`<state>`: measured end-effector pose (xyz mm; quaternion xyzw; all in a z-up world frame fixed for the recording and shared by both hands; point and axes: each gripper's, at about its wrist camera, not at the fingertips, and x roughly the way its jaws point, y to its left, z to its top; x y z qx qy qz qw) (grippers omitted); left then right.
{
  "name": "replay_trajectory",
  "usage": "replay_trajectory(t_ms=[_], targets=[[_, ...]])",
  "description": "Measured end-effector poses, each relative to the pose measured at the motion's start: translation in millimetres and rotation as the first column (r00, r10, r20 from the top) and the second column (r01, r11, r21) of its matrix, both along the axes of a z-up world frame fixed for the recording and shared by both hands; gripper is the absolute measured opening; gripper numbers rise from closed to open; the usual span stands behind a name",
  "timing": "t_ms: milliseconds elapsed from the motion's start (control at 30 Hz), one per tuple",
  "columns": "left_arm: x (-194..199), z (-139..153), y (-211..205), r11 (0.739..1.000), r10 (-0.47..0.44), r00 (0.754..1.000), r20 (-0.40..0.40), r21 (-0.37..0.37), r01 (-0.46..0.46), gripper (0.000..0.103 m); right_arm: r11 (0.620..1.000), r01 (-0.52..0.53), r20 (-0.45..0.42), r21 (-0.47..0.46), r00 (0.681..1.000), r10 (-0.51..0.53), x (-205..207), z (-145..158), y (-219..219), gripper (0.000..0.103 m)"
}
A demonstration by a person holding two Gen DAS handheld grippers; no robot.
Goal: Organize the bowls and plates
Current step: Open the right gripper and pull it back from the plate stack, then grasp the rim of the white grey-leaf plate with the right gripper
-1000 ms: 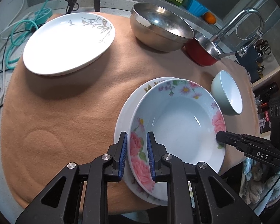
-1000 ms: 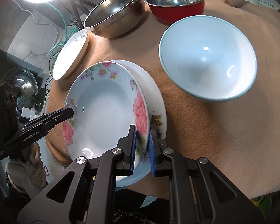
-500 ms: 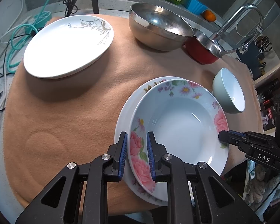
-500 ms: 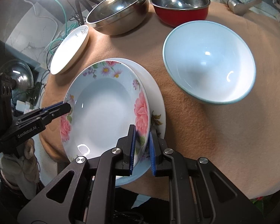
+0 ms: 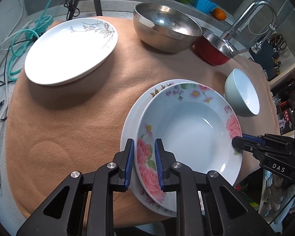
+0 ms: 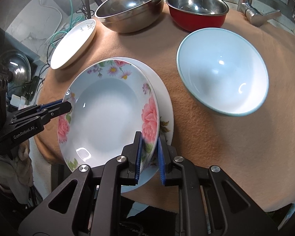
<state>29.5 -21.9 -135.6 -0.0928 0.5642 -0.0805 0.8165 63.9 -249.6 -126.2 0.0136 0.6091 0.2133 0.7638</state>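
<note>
At bench front edge: rose-print deep plate (image 5: pixel 188 135) sits on a white flat plate (image 5: pixel 131 122), offset toward the right side, both on the tan cloth (image 5: pixel 78 118). Left tool (image 5: pixel 143 165) and right tool (image 6: pixel 149 155) are each clamped on opposite rims of the deep plate.

Risks, as I judge them:
- Stack overhangs the bench edge; uneven release could tip the deep plate off.
- Two-point rim grip on glazed ware: if either slips, the plate pivots on the other.
- Dragging sideways could shift the flat plate with the cloth.

View differences: right wrist view shows the pale blue bowl (image 6: pixel 222 78) fully open-face and the red bowl (image 6: pixel 196 13) unobstructed. Left wrist view has a tap (image 5: pixel 245 23) across the red bowl, but shows the leaf-print plate (image 5: pixel 68 49) whole, plus steel bowl (image 5: pixel 167 29).
</note>
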Motion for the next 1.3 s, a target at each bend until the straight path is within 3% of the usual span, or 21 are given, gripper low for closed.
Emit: replay_trajectory(t_ms=[367, 667, 1067, 1300], targets=[[1, 0, 5, 0.999, 0.004, 1.0, -0.008, -0.034, -0.004, 0.018, 1.0, 0.022, 0.006, 0.003, 1.0, -0.022, 1, 4, -3, 0.015], [3, 18, 45, 0.994, 0.068, 0.997, 0.028, -0.09, -0.065, 0.018, 0.996, 0.059, 0.083, 0.066, 0.994, -0.065, 8, 37, 0, 0.015], [51, 38, 149, 0.973, 0.197, 0.977, 0.078, -0.134, -0.186, 0.021, 0.969, 0.065, 0.082, 0.238, 0.993, -0.087, 37, 55, 78, 0.015], [102, 27, 192, 0.971, 0.209, 0.977, 0.051, -0.131, -0.201, 0.021, 0.957, 0.107, 0.019, 0.269, 0.993, -0.117, 68, 38, 125, 0.018]])
